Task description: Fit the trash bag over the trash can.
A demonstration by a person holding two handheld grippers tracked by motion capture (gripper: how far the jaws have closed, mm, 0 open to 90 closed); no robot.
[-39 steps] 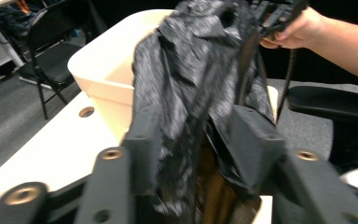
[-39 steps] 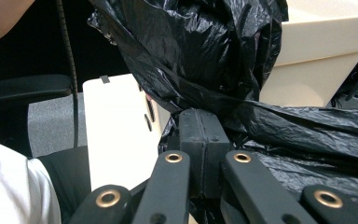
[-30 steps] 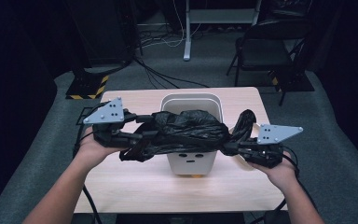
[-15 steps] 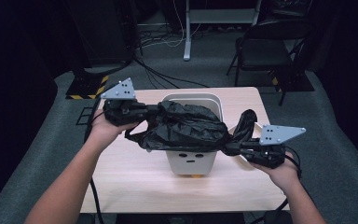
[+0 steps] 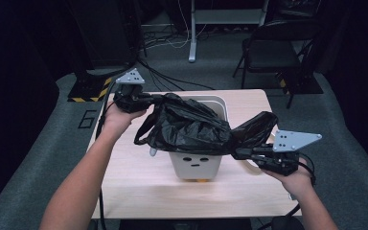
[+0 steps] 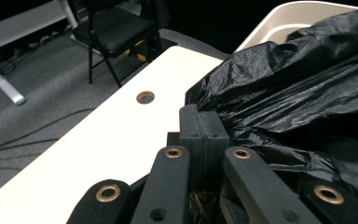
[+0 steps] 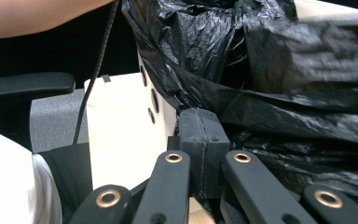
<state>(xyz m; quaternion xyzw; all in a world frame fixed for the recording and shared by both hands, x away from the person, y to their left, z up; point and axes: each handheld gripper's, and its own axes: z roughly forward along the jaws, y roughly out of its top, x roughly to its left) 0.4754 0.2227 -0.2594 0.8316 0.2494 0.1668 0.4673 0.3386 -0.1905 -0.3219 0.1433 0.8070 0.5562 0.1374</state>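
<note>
Left gripper (image 5: 141, 101) sits upper left of the high view, at the desk's (image 5: 139, 184) far-left edge, jaws pressed together, pinching one edge of the black bin bag (image 5: 191, 127). Bag stretches from there across centre frame to lower right, long axis running diagonally, draped over the mouth of the white bin (image 5: 195, 165) at mid-desk. Right gripper (image 5: 242, 154) is lower right, just beside the bin's right side, jaws clamped on the bag's other edge. Left gripper view: closed jaws, bag bunched to their right, bin rim (image 6: 279, 21) beyond. Probably the bag mouth needs spreading over the rim; whether it is open underneath is hard to tell. Left hand is nearer the far rim, right hand nearer the front. Folding chair (image 5: 273, 45) upper right, cables on the floor (image 5: 172, 45), well clear.
</note>
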